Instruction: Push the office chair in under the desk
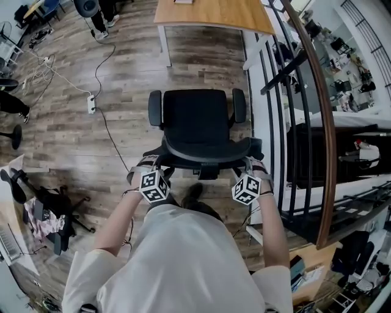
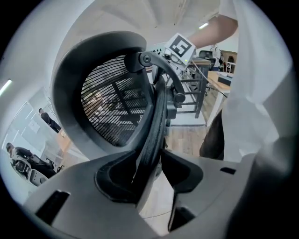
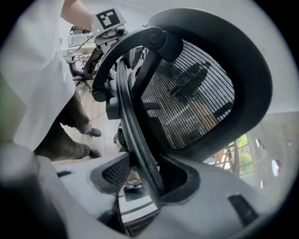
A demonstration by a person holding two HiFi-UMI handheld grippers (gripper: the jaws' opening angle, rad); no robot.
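Note:
The black office chair (image 1: 195,125) stands in front of me, its seat facing the wooden desk (image 1: 214,15) at the top of the head view. Both grippers sit on the top rim of its mesh backrest (image 1: 201,158). My left gripper (image 1: 145,165) is at the rim's left end; in the left gripper view the backrest's rim (image 2: 152,121) runs between the jaws (image 2: 156,175), and both pads press on it. My right gripper (image 1: 250,165) is at the right end; the rim (image 3: 135,135) lies against one pad of the jaws (image 3: 145,179), with a small gap at the other.
A dark railing (image 1: 317,122) with a wooden handrail runs close along the chair's right side. The desk's white leg (image 1: 165,46) stands ahead on the left. A power strip with cables (image 1: 91,104) lies on the wooden floor, and a tipped-over chair base (image 1: 52,208) lies at lower left.

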